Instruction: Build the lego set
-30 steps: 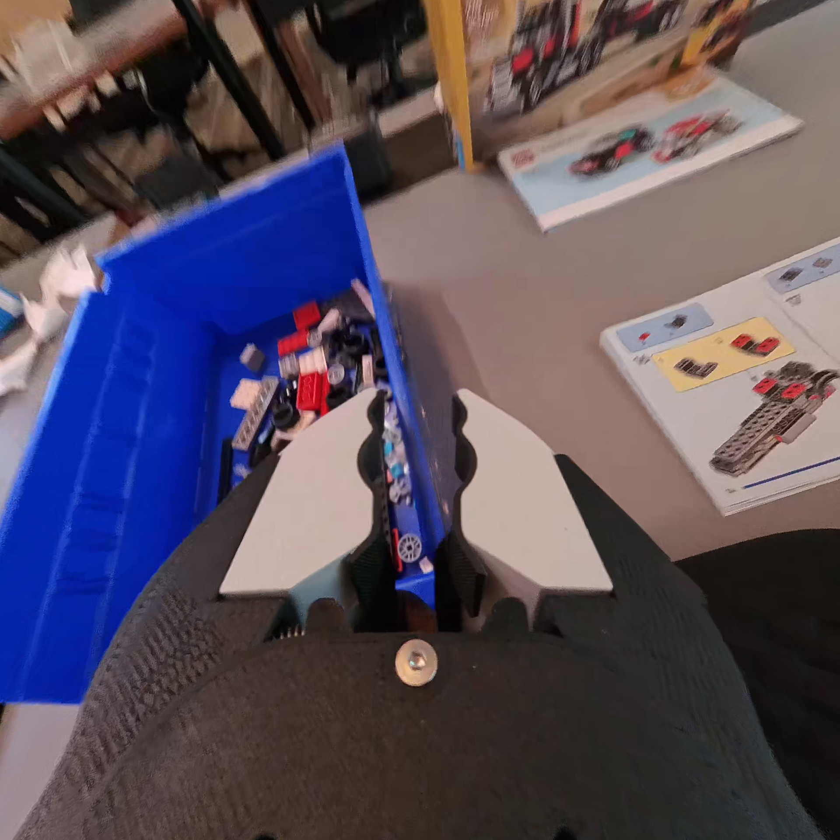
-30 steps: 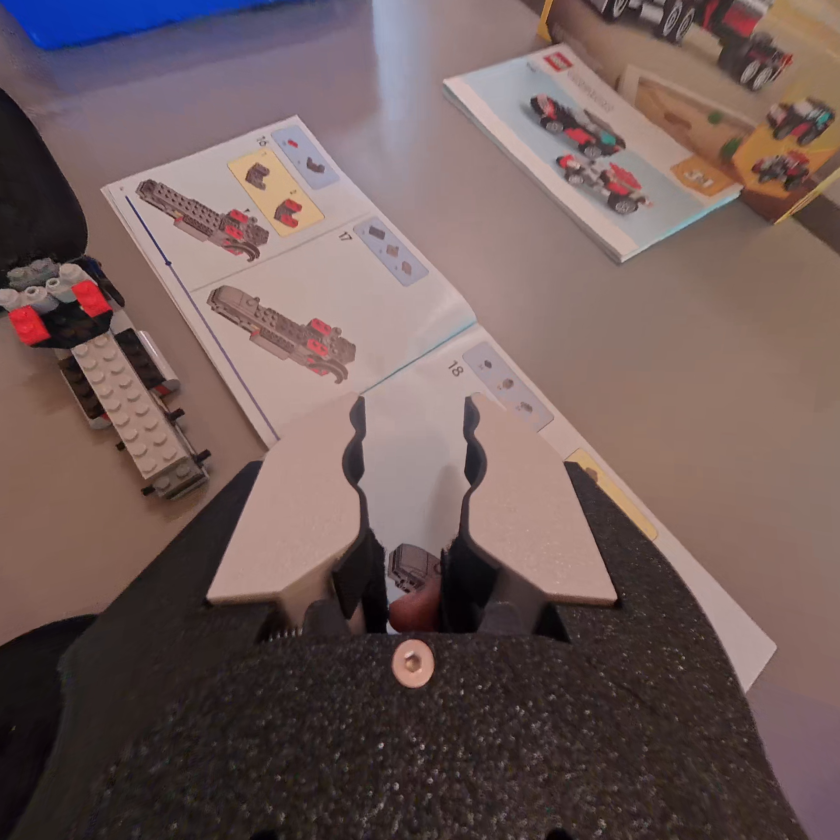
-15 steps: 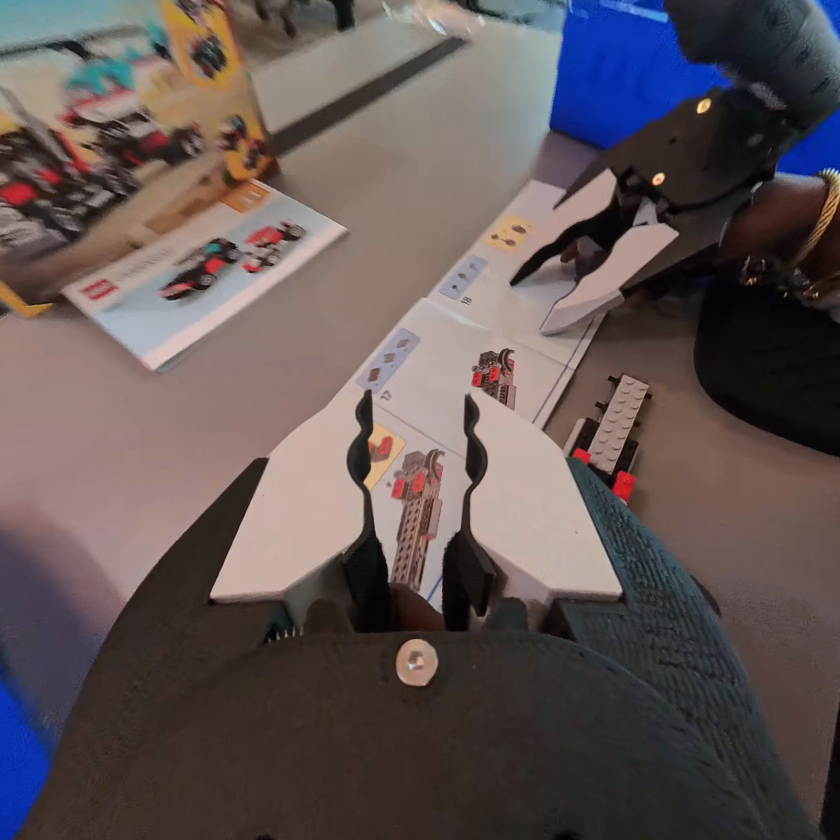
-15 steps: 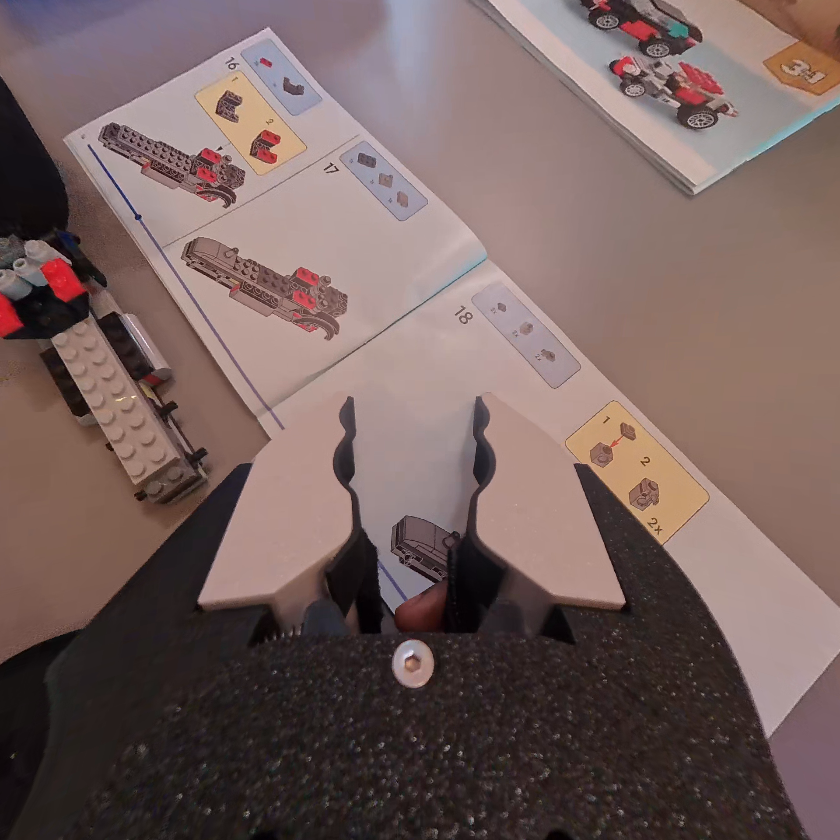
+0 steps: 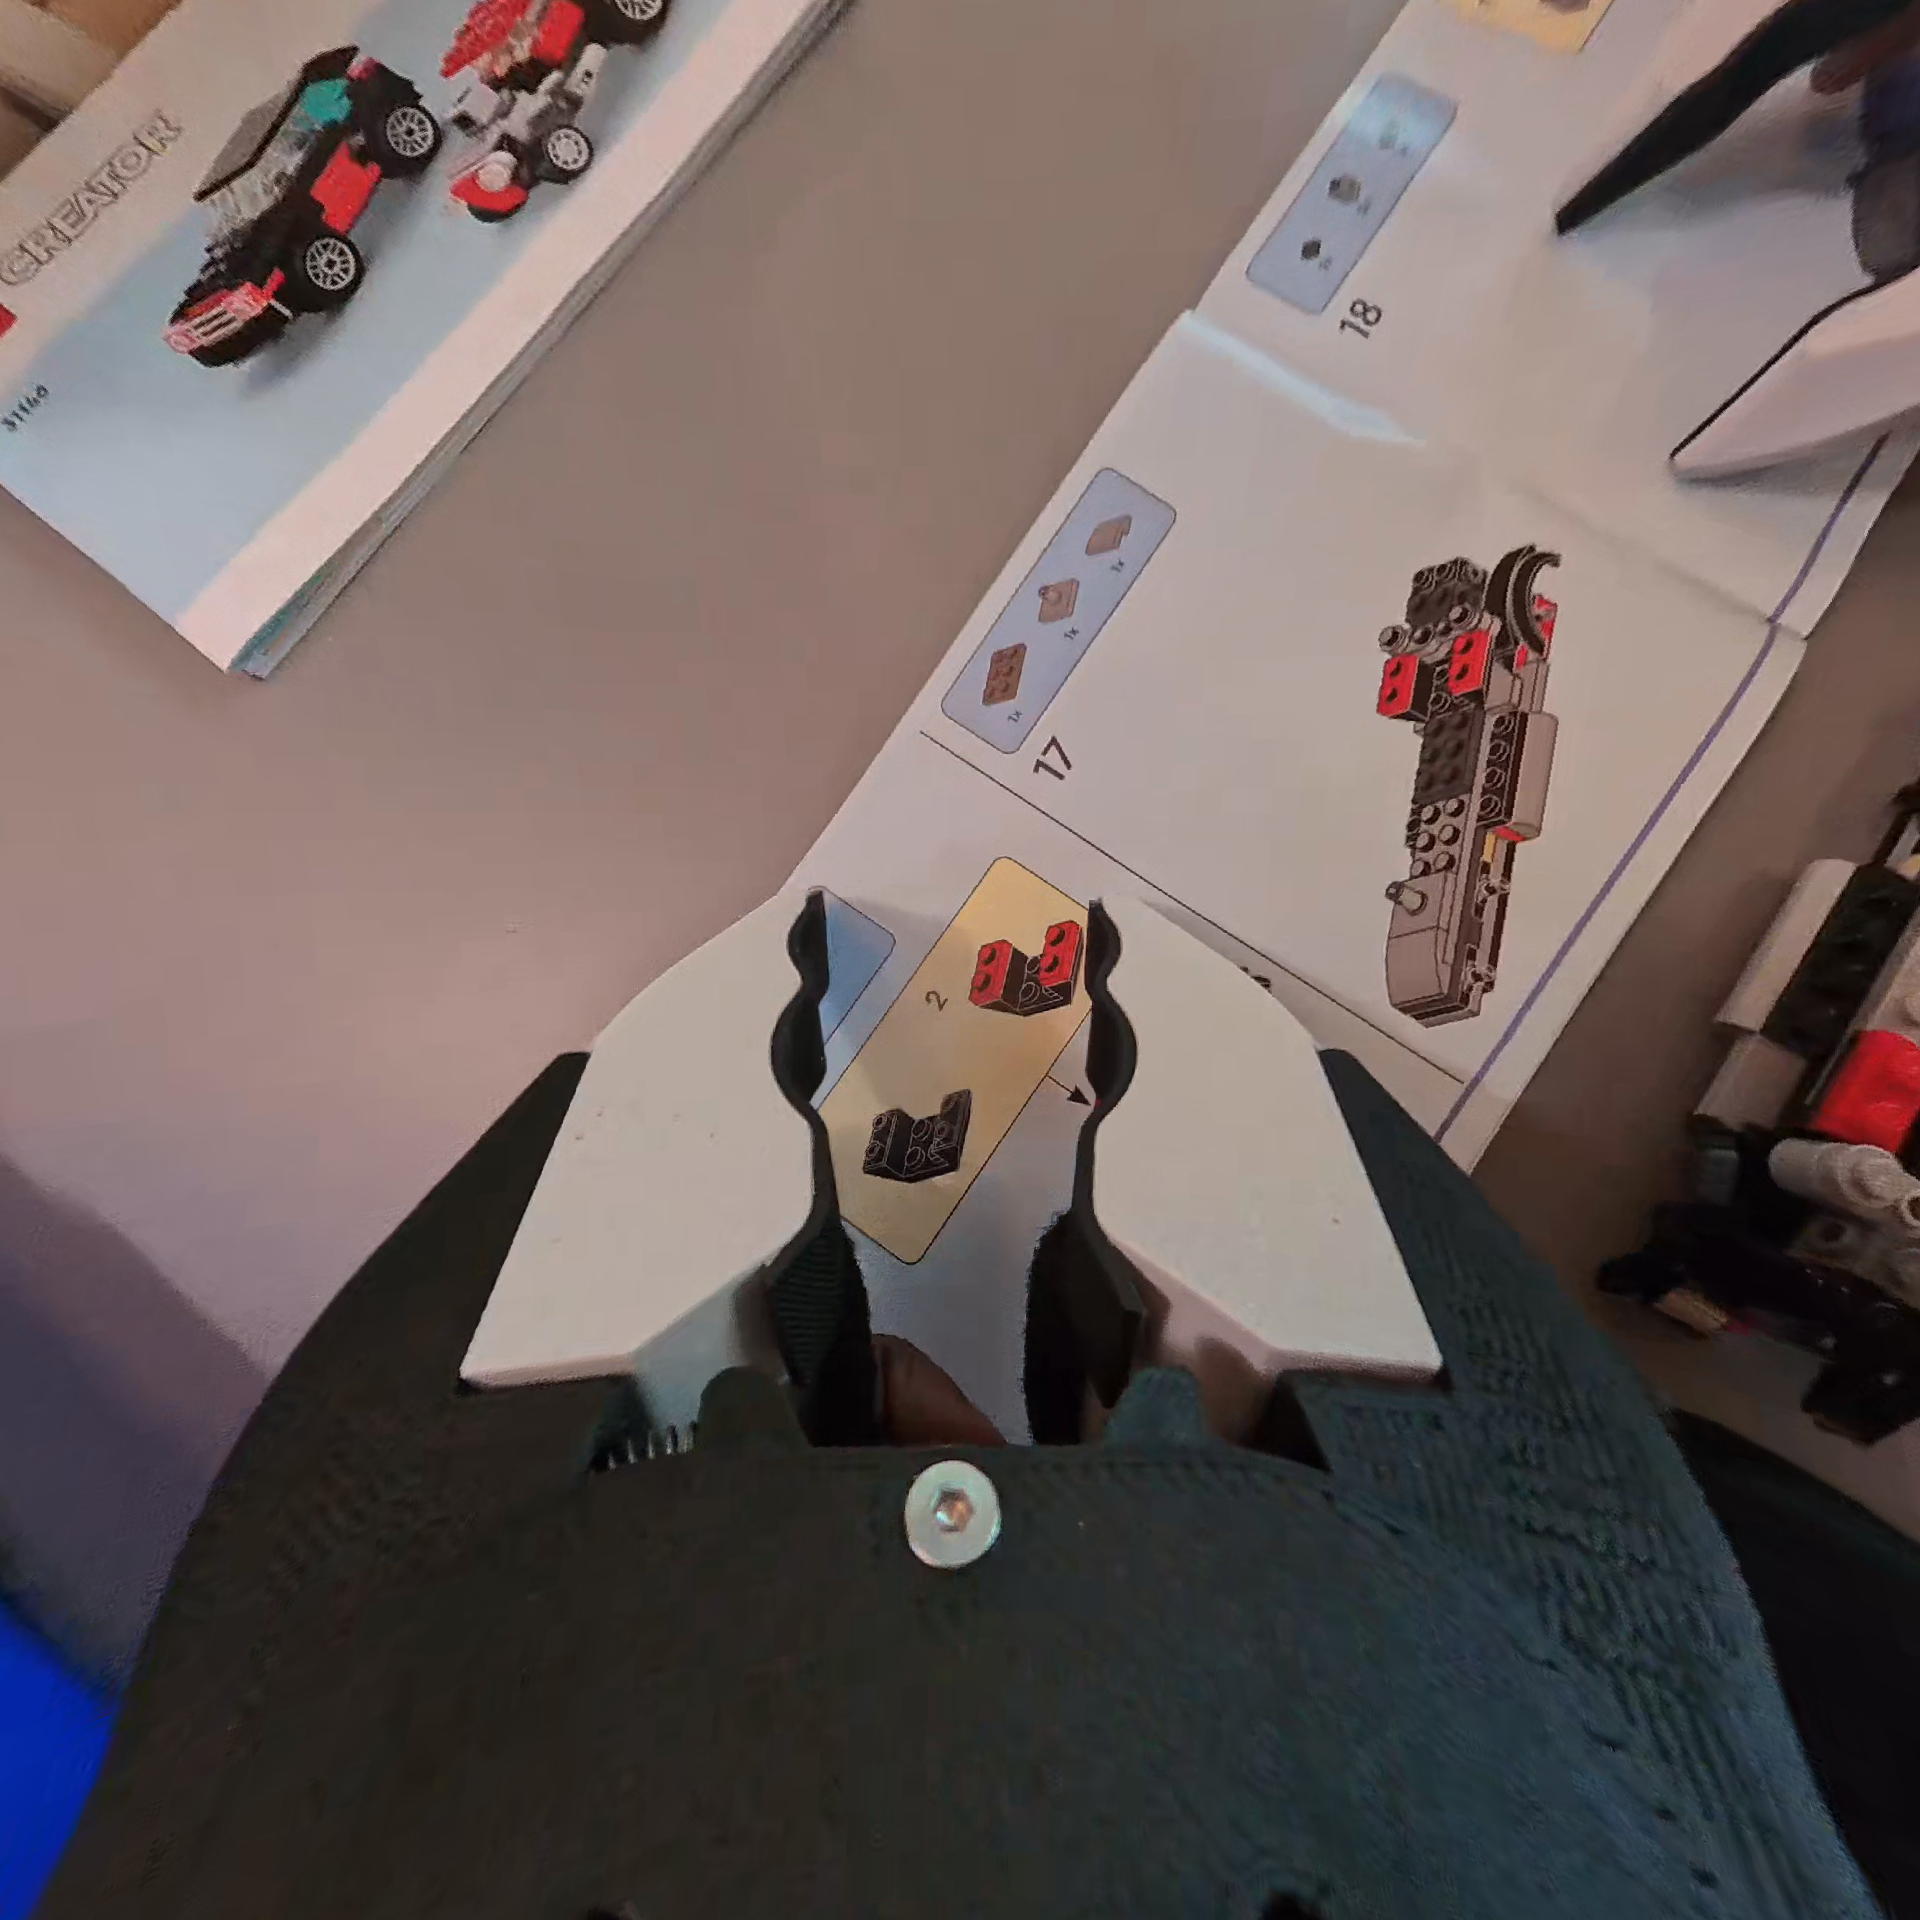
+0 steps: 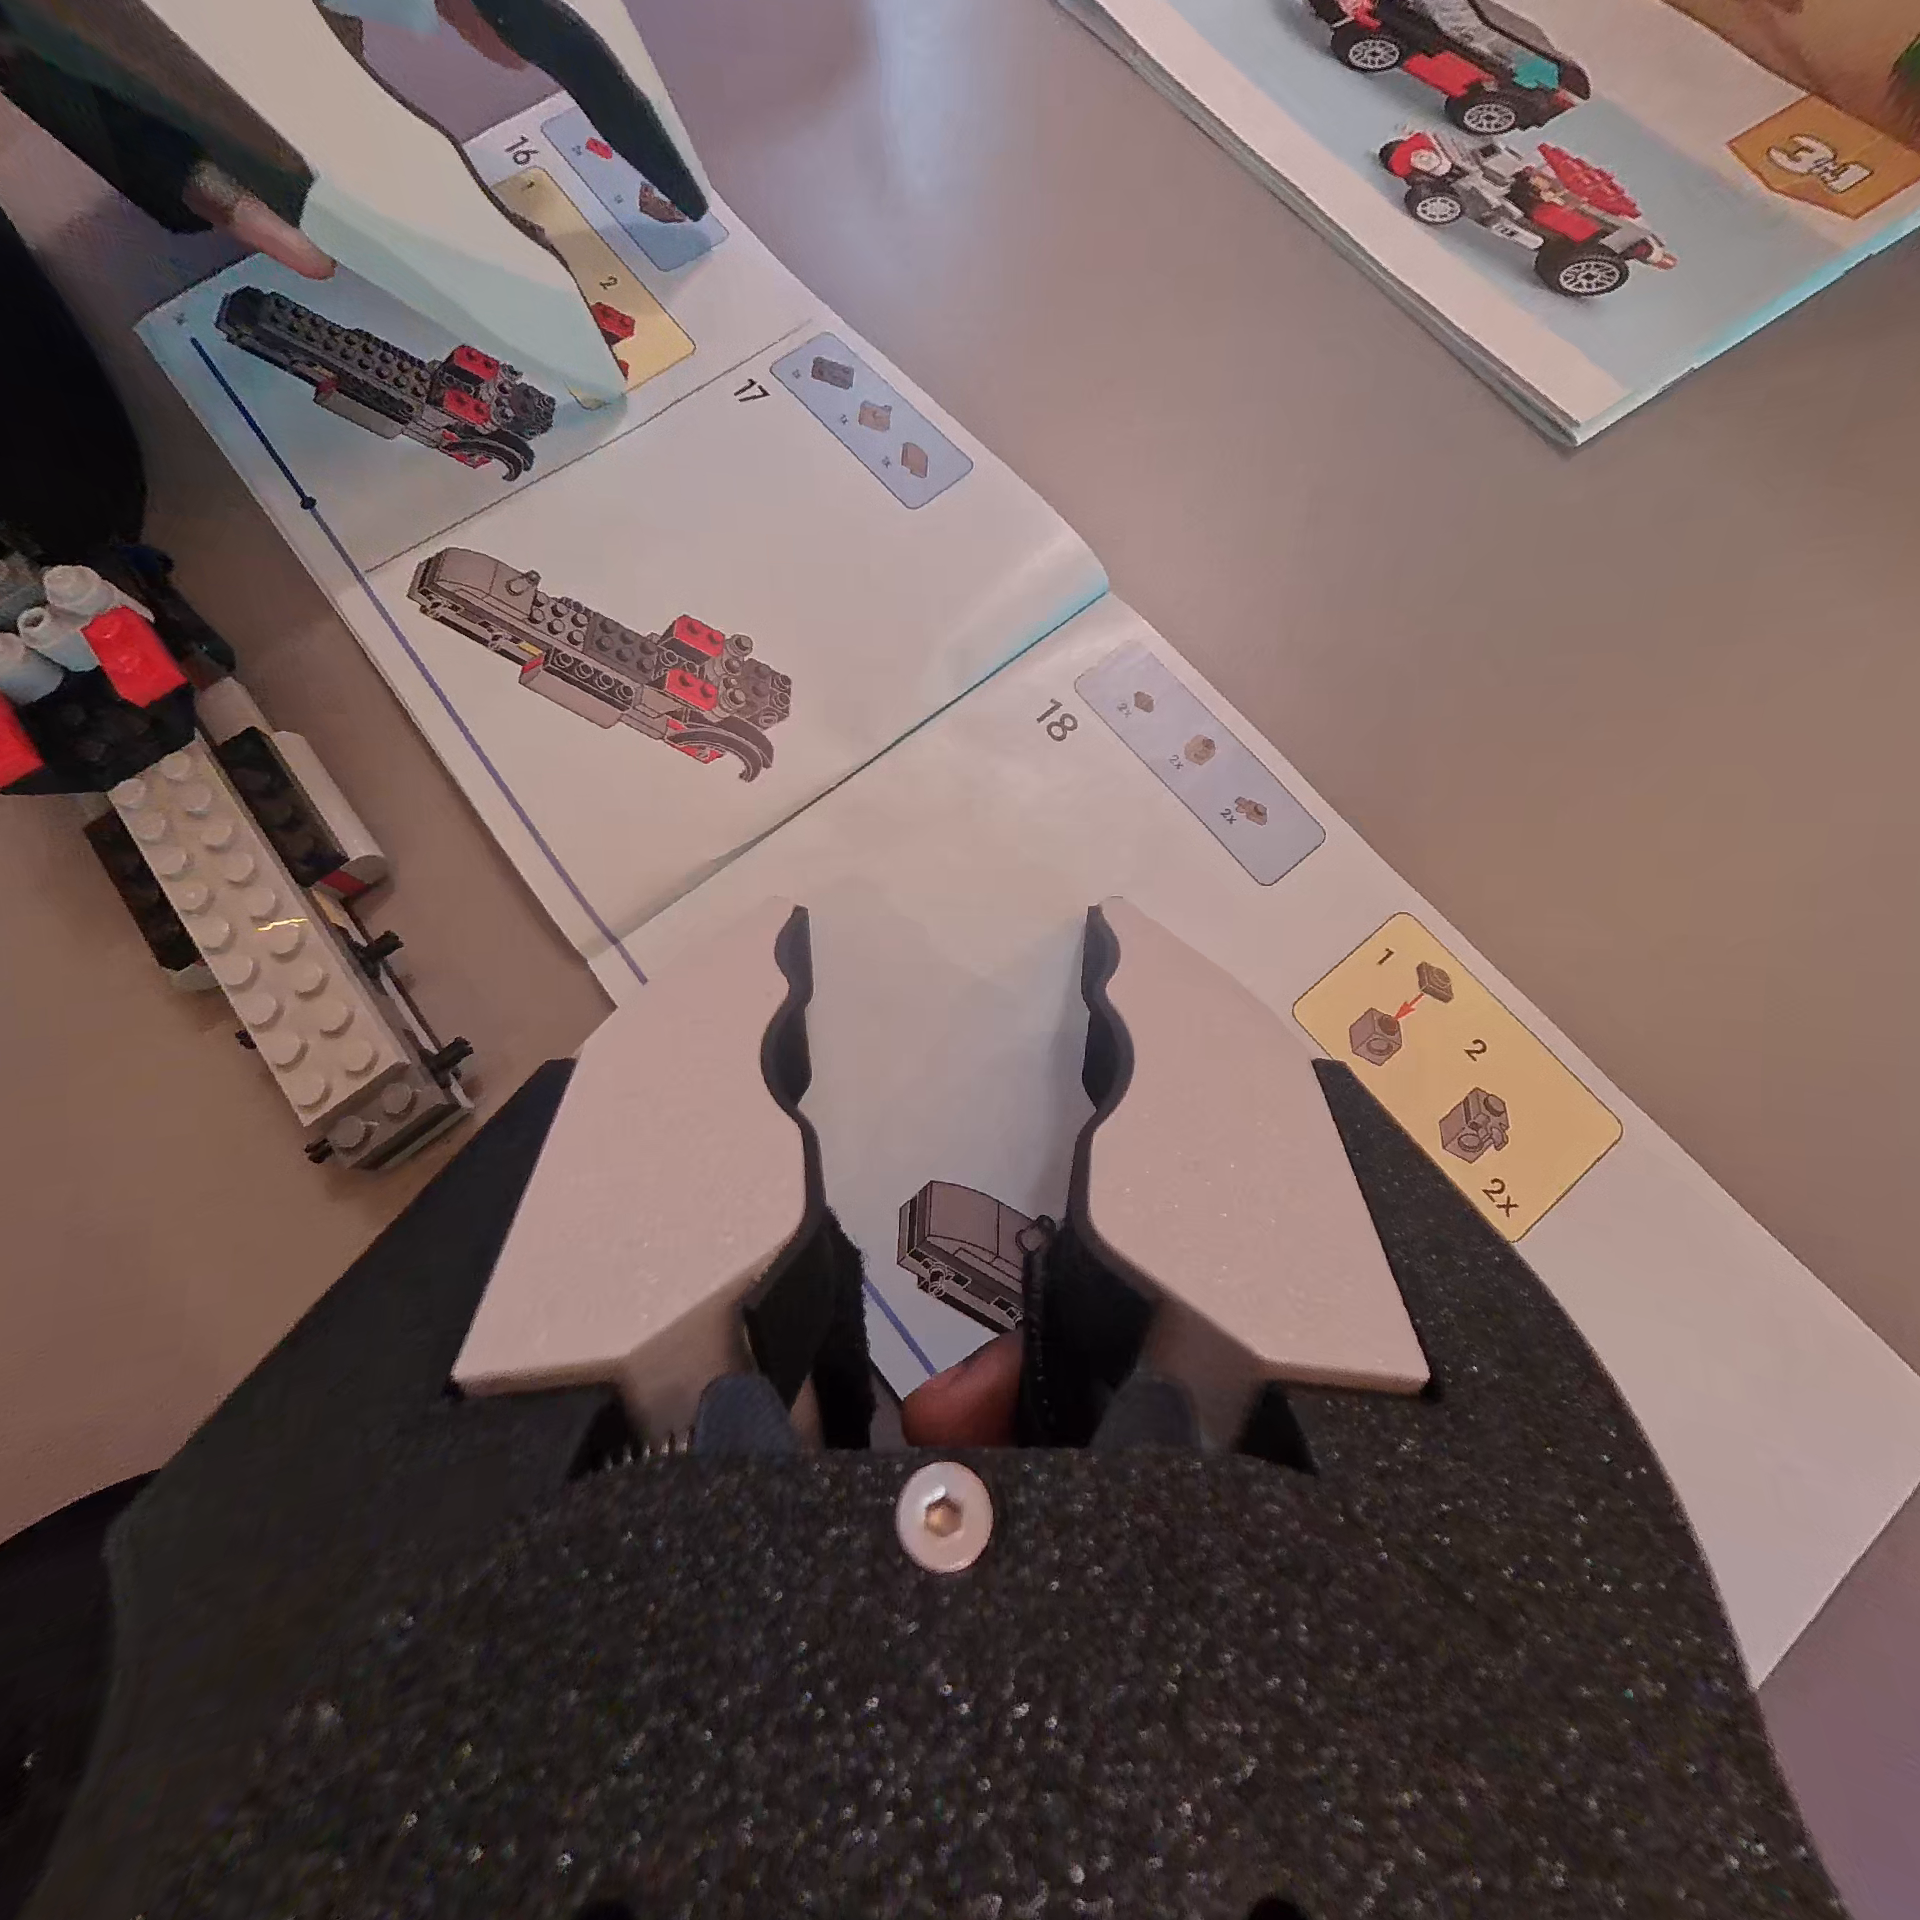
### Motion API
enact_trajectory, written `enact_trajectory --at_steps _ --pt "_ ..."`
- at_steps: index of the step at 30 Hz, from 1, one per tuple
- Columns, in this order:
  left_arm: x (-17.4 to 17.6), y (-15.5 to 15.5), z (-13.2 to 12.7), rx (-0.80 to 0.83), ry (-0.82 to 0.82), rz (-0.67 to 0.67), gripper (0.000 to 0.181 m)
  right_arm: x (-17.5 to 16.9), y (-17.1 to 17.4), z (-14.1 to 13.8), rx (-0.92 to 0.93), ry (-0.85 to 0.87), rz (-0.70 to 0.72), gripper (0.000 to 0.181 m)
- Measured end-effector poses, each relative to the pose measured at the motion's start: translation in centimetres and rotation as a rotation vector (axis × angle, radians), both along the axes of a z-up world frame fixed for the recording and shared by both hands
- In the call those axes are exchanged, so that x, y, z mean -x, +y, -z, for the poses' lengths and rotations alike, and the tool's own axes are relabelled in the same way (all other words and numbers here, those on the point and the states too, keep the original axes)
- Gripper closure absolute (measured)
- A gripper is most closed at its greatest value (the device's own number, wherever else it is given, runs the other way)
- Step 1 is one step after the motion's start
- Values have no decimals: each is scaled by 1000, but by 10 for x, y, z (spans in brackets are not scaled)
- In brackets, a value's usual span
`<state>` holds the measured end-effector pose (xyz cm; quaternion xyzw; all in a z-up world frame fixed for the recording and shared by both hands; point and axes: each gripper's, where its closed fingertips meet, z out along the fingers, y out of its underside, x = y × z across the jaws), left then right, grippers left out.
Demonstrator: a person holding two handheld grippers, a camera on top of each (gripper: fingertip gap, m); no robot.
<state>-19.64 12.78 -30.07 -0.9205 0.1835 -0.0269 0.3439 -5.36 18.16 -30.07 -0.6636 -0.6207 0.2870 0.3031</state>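
My left gripper is open and empty, low over the left page of the open instruction booklet. My right gripper is open and empty over the booklet's right page. The partly built lego model, with a light grey studded plate and black and red bricks, lies on the table left of the booklet, apart from both grippers. It also shows at the right edge of the left wrist view. Each gripper shows in the other's view: the right one and the left one.
A closed booklet with car pictures lies on the grey table beyond the open one; it also shows in the right wrist view. A blue bin's edge is at the lower left.
My left gripper has swung from over the blue bin of bricks to low over the open booklet. My right gripper has come closer to the booklet's right page. The model has not moved.
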Motion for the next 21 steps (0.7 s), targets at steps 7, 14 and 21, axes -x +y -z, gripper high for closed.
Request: enact_trajectory --at_steps 7,14,21 --pt "12 -2 -3 -25 55 -24 130 8 -2 0 -8 -17 75 144" --pt "38 10 -62 -351 -85 -212 133 16 -14 -26 53 152 -11 127" --pt "59 6 -94 -556 -81 -310 158 14 -18 -18 -23 107 -95 137"
